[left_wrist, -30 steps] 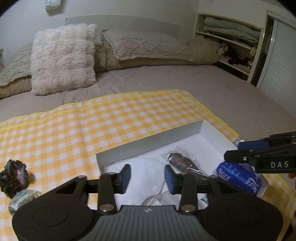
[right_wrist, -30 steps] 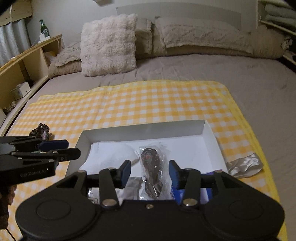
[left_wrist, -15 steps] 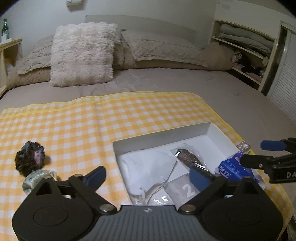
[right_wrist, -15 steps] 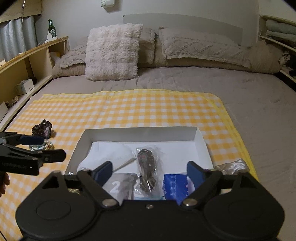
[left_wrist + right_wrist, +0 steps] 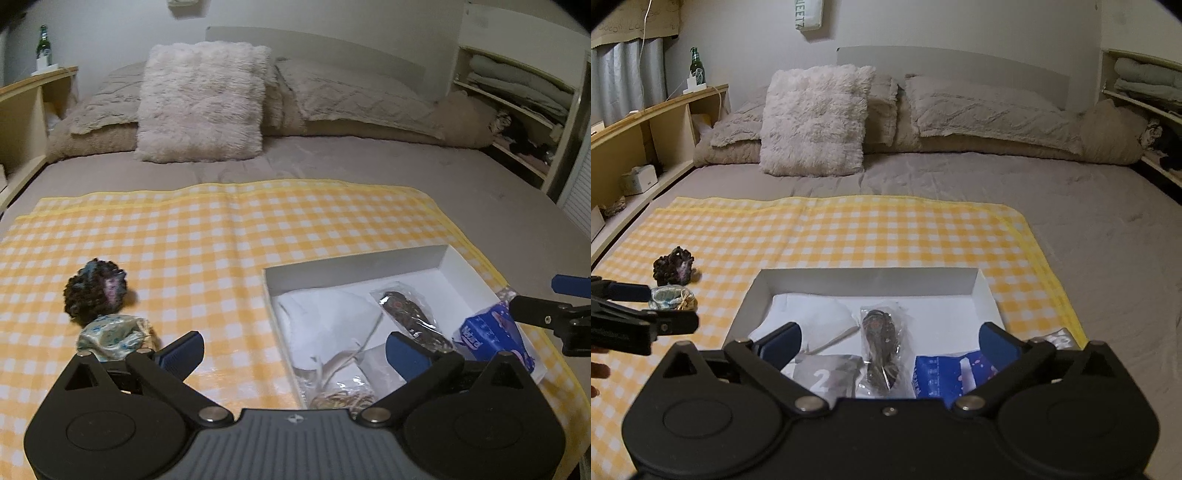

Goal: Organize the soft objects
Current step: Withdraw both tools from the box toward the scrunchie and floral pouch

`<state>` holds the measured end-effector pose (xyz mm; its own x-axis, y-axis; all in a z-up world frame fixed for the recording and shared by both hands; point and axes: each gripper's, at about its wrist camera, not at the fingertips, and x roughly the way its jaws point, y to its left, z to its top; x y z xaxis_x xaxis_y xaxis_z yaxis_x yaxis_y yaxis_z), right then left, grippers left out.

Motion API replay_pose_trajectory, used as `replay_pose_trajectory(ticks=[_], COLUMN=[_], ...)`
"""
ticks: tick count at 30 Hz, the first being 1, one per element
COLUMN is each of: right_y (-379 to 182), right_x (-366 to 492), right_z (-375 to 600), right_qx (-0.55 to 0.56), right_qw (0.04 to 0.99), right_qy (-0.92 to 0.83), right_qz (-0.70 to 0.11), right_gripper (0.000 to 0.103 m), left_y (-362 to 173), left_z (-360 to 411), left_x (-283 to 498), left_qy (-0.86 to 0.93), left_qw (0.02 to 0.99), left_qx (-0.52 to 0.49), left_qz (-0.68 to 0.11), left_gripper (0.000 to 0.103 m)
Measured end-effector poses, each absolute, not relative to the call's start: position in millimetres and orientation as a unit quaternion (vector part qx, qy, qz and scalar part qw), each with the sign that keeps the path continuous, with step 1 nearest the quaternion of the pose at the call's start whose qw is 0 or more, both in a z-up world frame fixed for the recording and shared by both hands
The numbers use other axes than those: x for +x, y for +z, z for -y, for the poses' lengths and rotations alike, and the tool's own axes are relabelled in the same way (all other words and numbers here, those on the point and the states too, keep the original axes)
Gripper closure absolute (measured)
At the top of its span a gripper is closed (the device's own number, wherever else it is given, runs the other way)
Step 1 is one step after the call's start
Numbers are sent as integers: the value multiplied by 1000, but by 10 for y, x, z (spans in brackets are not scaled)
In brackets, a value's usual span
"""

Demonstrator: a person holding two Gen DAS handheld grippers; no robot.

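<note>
A white box (image 5: 354, 262) (image 5: 868, 282) lies on a yellow checked cloth (image 5: 221, 240). It holds a white cloth (image 5: 325, 314), a dark item in a clear bag (image 5: 406, 314) (image 5: 879, 332), a blue tissue pack (image 5: 491, 332) (image 5: 942, 373) and a silver packet marked 2 (image 5: 823, 376). Left of the box lie a dark woolly ball (image 5: 96, 291) (image 5: 674, 266) and a pale floral pouch (image 5: 110, 334) (image 5: 670, 299). My left gripper (image 5: 293, 345) is open over the box's near left corner. My right gripper (image 5: 889, 334) hangs over the box's near edge, its jaws opening, gripping nothing.
The cloth covers a grey bed with a fluffy pillow (image 5: 203, 103) and knitted pillows at the head. A wooden shelf with a green bottle (image 5: 696, 68) runs along the left. Open closet shelves (image 5: 517, 92) stand at the right. A crumpled silver wrapper (image 5: 1060, 338) lies right of the box.
Both grippers went from half closed to wide open and drew back from the box. The left view swung so the ball and pouch sit closer to its left finger.
</note>
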<state>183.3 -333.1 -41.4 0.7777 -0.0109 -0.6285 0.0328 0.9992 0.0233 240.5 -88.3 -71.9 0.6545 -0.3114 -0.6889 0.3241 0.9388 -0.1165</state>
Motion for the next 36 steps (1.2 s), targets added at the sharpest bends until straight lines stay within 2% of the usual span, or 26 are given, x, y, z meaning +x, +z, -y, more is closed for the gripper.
replay_pose_trajectory(ticks=[28, 36], right_y=[-420, -381], right_x=[2296, 2412], right_z=[2229, 1885], right_qx=[16, 32], right_qw=[938, 937], right_qy=[99, 131], right_qz=[-331, -322], right_gripper=[0, 0], left_y=[-524, -469], left_z=[-452, -772], left_x=[2459, 2717], left_qy=[-34, 20], left_qw=[941, 941], left_qx=[-35, -28], left_qz=[-334, -338], left_gripper=[0, 0])
